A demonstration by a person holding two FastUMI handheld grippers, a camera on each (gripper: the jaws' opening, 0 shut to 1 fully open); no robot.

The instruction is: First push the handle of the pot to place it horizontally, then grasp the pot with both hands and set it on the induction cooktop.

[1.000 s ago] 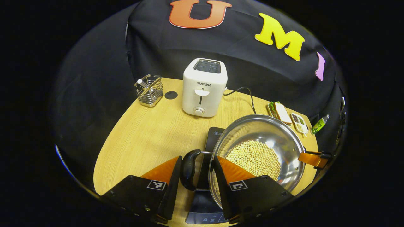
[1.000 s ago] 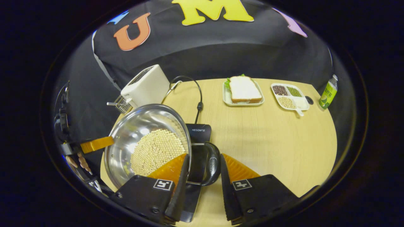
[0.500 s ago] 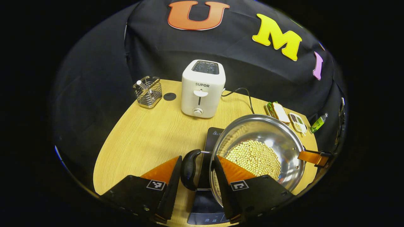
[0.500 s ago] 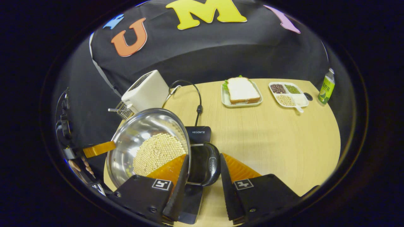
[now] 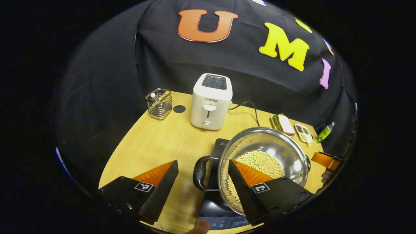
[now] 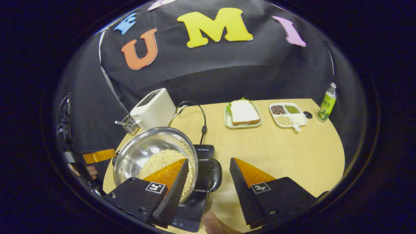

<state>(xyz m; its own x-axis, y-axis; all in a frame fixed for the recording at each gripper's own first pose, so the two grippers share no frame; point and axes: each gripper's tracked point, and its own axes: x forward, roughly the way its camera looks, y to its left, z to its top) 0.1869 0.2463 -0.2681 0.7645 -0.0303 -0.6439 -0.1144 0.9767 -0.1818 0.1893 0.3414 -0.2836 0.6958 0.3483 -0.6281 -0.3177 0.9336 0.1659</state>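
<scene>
1. Both grippers have let go and backed off since a second ago: the left gripper [image 5: 203, 172] and right gripper [image 6: 208, 170] then pinched the pot's side handles; now their jaws stand wide apart, holding nothing.
2. Wooden table [image 6: 286, 152] carries everything; the toaster [image 5: 212, 100] stands at the far side.
3. Steel pot [image 6: 152, 152], part filled with pale beans [image 6: 159, 159], sits on the black cooktop [image 6: 205, 150] near the table's near edge, so the set-down looks done.
4. Judging by the metal and its load, the pot is heavy, stiff and slick-walled; tipping would spill beans.
5. Best hold is the black loop handle [image 5: 199, 172] at each side [image 6: 215, 175], lifted level.
</scene>
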